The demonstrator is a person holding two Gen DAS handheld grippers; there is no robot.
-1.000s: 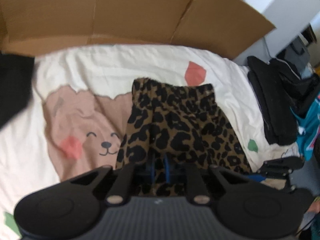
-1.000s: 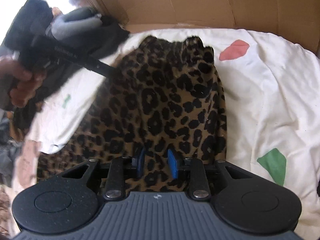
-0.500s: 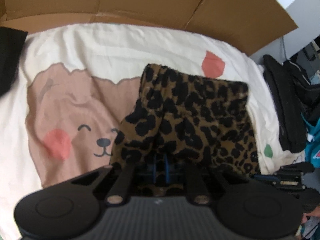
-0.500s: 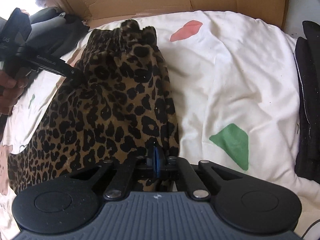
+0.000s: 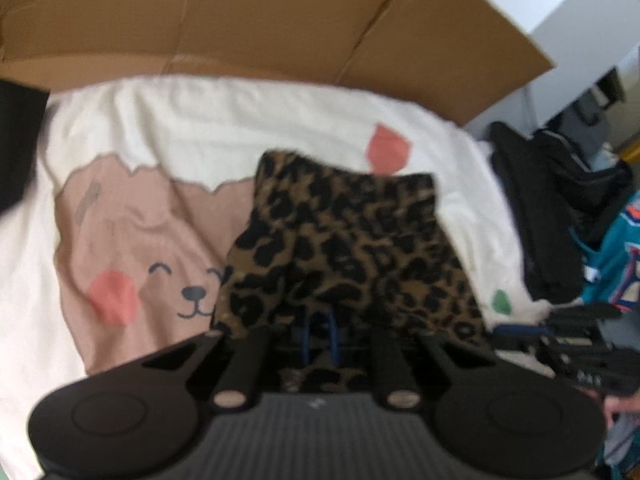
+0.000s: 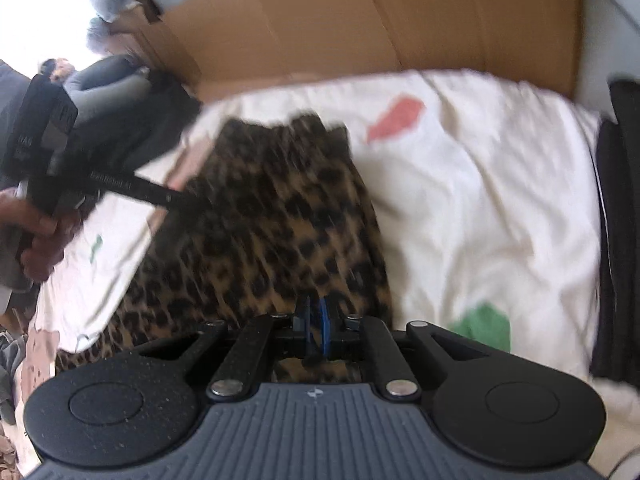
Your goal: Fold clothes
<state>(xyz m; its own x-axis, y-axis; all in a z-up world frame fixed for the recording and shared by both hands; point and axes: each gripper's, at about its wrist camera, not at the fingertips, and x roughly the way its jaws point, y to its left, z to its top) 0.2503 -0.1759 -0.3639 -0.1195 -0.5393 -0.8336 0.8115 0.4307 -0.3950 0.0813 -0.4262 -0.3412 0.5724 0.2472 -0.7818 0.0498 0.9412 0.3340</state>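
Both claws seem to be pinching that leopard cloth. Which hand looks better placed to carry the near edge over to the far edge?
Probably neither alone: the left claw and the right claw each pinch the near edge of the leopard cloth, so they likely move together. The right has bare sheet beside it.

My left claw [image 5: 319, 332] has its blue pads pinched together on the near hem of the leopard-print garment [image 5: 348, 248], which rises ahead of it. Under and to the claw's left lies the cream bedsheet [image 5: 224, 120] with its bear print [image 5: 192, 292]. Cardboard [image 5: 256, 16] stands beyond; dark clothes [image 5: 552, 216] pile to the right.
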